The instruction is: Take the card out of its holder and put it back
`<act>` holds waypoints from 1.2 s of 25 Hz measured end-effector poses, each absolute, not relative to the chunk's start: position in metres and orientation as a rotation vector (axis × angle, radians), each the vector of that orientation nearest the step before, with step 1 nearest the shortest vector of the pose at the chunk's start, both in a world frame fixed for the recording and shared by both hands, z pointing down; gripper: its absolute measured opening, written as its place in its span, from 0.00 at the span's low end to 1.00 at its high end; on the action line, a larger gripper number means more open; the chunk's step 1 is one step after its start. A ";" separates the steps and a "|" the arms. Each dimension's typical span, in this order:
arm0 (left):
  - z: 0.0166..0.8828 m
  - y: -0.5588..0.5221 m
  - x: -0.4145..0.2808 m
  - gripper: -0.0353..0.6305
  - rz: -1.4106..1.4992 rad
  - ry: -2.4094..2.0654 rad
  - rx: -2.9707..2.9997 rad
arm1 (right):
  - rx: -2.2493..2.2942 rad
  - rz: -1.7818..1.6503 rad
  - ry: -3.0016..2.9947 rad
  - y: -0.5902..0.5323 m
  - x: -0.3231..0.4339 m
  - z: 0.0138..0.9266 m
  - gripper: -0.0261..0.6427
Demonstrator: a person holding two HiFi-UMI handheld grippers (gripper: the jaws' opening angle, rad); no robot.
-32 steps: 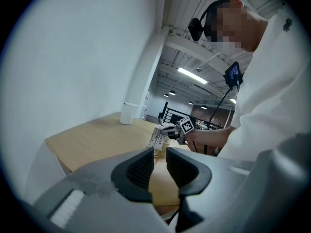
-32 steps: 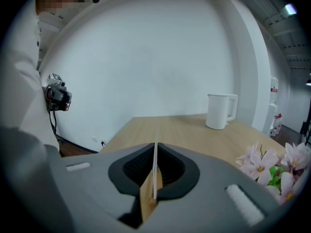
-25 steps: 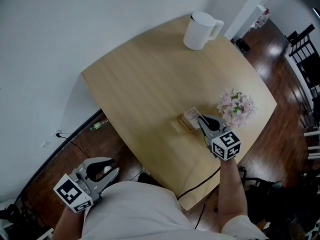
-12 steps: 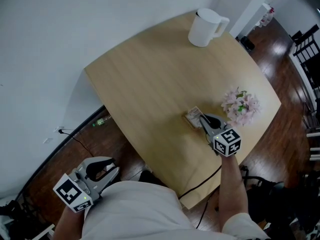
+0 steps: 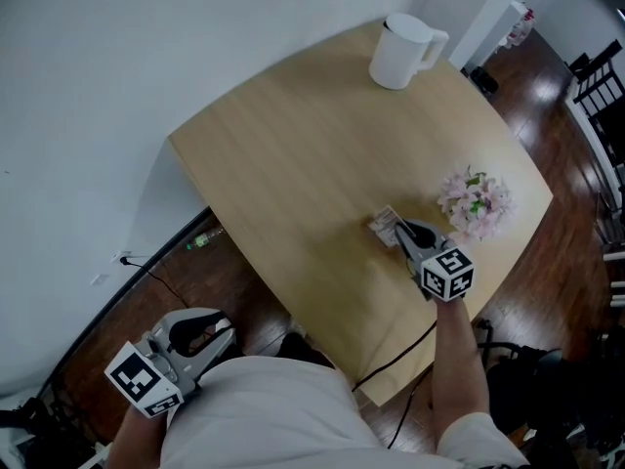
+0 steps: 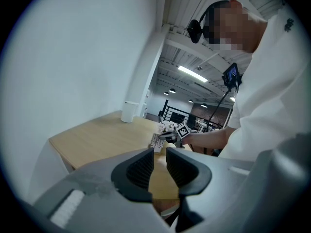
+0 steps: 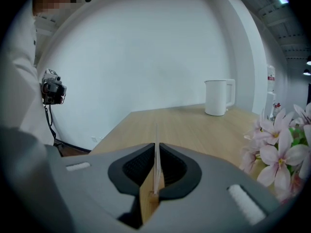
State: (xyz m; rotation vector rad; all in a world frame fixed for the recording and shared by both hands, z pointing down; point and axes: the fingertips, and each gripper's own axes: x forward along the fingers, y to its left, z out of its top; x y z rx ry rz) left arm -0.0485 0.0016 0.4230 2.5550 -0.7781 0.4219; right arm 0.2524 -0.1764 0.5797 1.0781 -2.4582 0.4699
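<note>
Right hand-held gripper [image 7: 156,174] clamped the card [image 7: 156,144] edge-on, jaws just eased slightly | card stood upright over the wooden holder [image 7: 147,200] beneath its tips (lined up for the slot, I judged) | left hand-held gripper [image 6: 159,165] stood slightly apart, empty, out of the way.

In the right gripper view the thin white card [image 7: 156,144] shows only edge-on between the pressed jaws of the right claw [image 7: 156,171], its face unseen; the claw's grey body hides its lower edge and any holder beneath. There the pink flower bunch [image 7: 279,152] is cut off at the right edge. In the head view the card's print is too small to read.
</note>
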 end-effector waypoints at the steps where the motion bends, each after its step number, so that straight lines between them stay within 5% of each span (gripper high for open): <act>1: 0.422 0.002 -0.049 0.19 0.422 -0.770 2.561 | 1.099 0.461 -2.448 -0.176 0.253 0.579 0.10; 4: 0.420 0.003 -0.055 0.19 0.428 -0.742 2.577 | 1.187 0.424 -2.413 -0.175 0.252 0.570 0.24; 9: 0.415 0.006 -0.064 0.19 0.422 -0.666 2.627 | 1.380 0.348 -2.326 -0.159 0.261 0.541 0.29; 17: 0.400 0.022 -0.097 0.19 0.380 -0.425 2.750 | 1.592 0.328 -2.234 -0.067 0.219 0.486 0.30; 30: 0.378 0.081 -0.211 0.19 0.284 -0.063 2.835 | 1.896 0.420 -2.068 0.167 0.028 0.441 0.30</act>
